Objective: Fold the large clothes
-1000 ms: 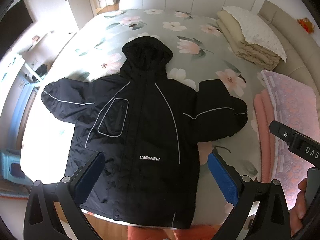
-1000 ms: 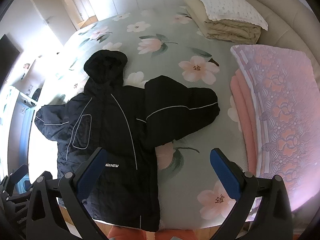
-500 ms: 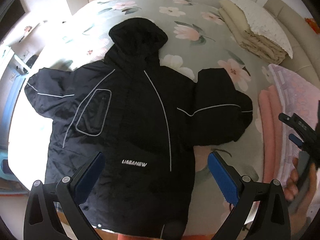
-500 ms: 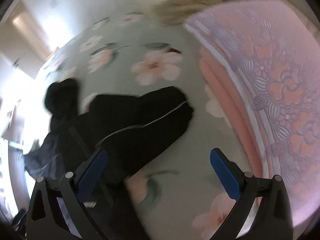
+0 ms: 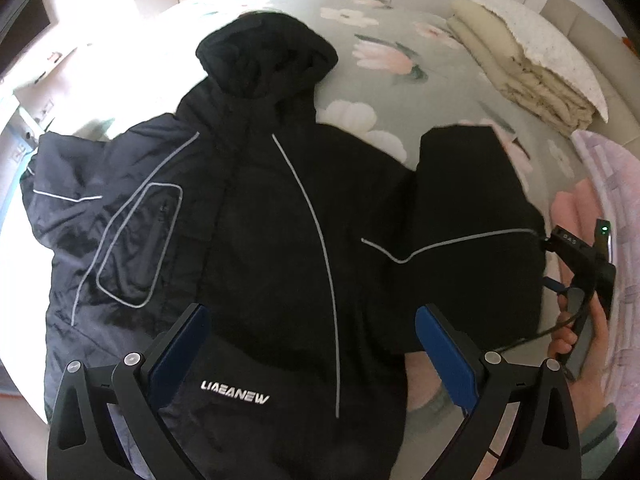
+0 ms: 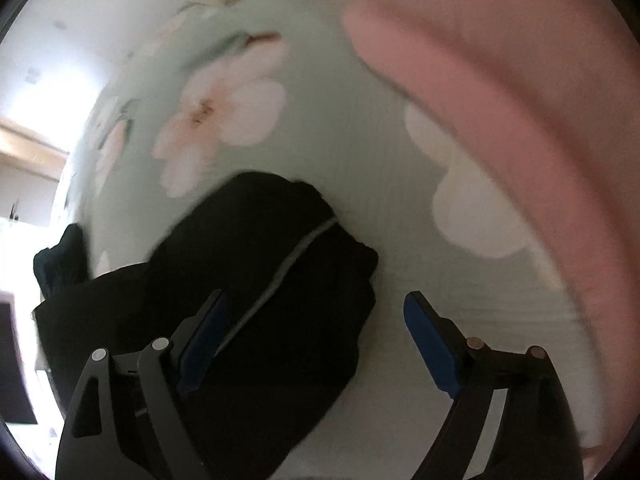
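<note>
Left wrist view. A black jacket (image 5: 256, 240) lies front-up and spread flat on a bed (image 5: 400, 92) covered with a green flowered sheet. The hood (image 5: 266, 58) points away from the camera; the white chest lettering (image 5: 235, 392) lies nearest it. The left hand-held gripper (image 5: 310, 354) hangs over the lower front of the jacket with its blue-padded fingers (image 5: 180, 356) spread wide, holding nothing. One sleeve (image 5: 476, 232) extends to the right of the jacket body, crossed by a pale stripe. At that sleeve's cuff sits the right hand-held gripper (image 5: 576, 256), gripped by a hand (image 5: 576, 344) (its finger spacing cannot be read here). Beyond the sleeve, at the far right of the jacket, lie a stack of folded cream bedding (image 5: 532, 80) and a pink blanket (image 5: 600, 184).

Right wrist view (blurred). The right hand-held gripper (image 6: 314, 344) has its fingers (image 6: 432, 348) set wide apart, with nothing between them gripped. The jacket sleeve (image 6: 272, 280) lies under and just ahead of the left finger, its cuff end toward the centre of the view. To the right of the sleeve is bare flowered sheet (image 6: 248, 92), then the pink blanket (image 6: 520, 120).
</note>
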